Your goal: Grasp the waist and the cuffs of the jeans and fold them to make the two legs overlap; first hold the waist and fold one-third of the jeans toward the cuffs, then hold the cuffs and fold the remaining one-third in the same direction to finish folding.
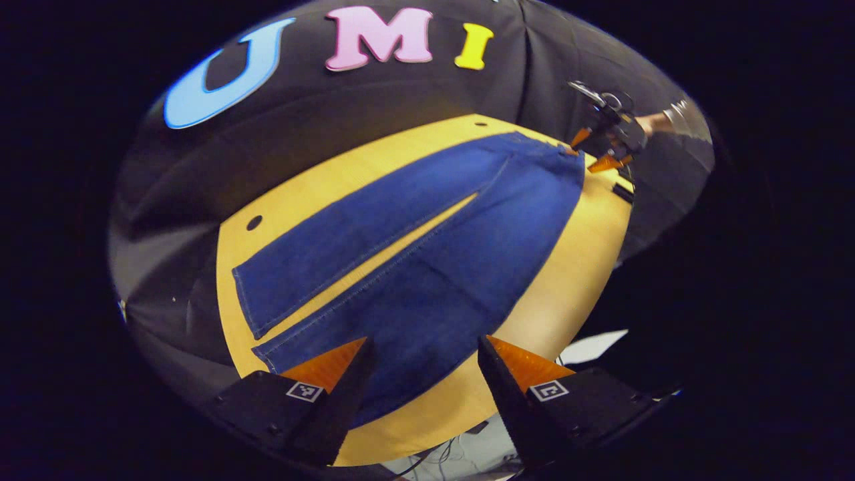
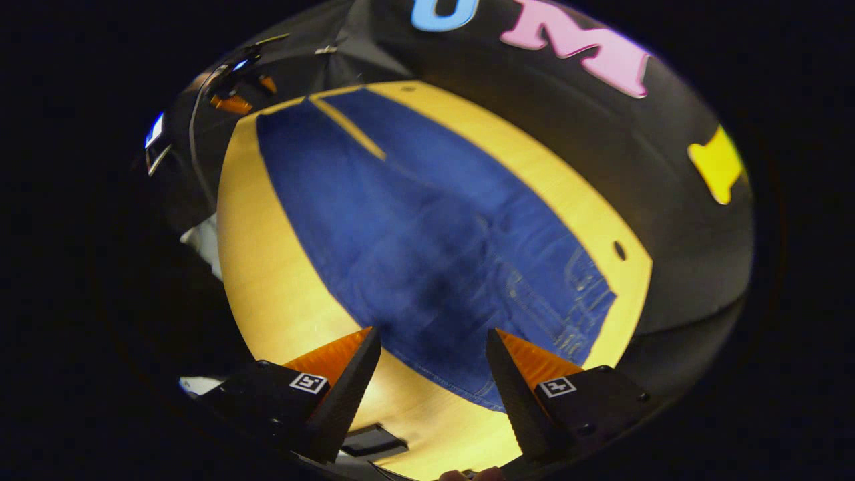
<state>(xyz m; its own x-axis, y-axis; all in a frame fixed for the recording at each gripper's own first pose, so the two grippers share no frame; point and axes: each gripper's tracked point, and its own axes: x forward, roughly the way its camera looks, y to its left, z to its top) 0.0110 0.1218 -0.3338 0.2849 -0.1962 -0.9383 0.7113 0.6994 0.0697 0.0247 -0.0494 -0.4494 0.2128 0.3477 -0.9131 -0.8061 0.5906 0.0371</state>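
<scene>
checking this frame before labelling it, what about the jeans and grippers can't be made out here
- Jeans, left gripper view: the near cuff corner sits behind the left gripper fingers.
- Jeans waist, right gripper view: motion blur smears the pockets and waistband.
- Right gripper, left gripper view: too small and far to tell whether it touches the waist.
- Table, right gripper view: its near edge is cut off behind the right gripper's own fingers.
</scene>
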